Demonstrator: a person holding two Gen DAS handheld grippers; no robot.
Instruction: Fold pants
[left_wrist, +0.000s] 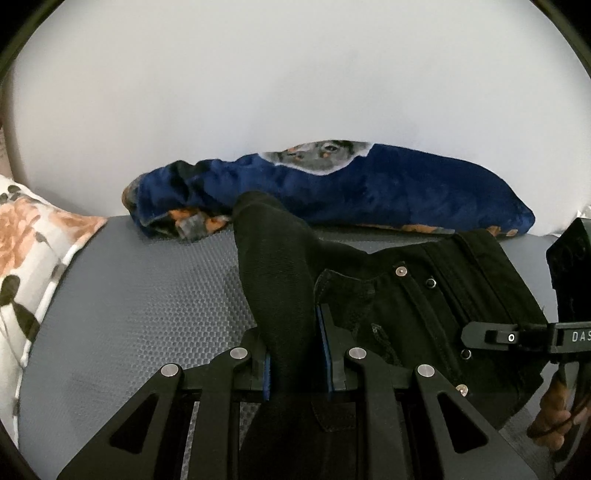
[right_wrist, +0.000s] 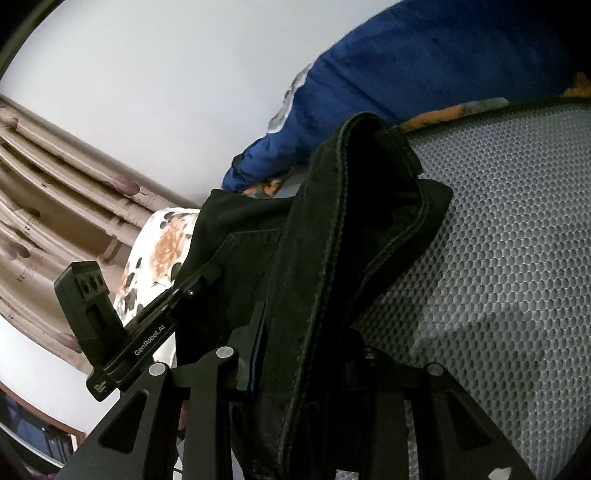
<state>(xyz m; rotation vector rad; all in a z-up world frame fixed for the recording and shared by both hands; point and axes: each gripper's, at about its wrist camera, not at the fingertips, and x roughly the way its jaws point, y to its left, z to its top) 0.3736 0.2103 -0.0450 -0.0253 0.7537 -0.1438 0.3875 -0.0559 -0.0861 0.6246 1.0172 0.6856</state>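
Item: black pants, lying on a grey honeycomb-textured mattress, waistband end toward its right side, snaps and fly seam facing up. Left gripper: closed on a raised fold of the pants fabric, blue-edged pads pressing it from both sides; the fabric rises from the jaws in a ridge, judged to be lifted so the cloth can be carried over itself for a fold. Right gripper: clamped on a thick stitched edge of the pants, probably the waistband or a hem, which stands up and droops over beyond the jaws; its right finger is hidden by the cloth. Both grips sit on the same garment, apparently to keep the edge taut and level between them. Background: a blue plush blanket bunched along the far edge of the mattress, against a white wall; a floral pillow at the left edge; beige curtains seen from the right wrist.
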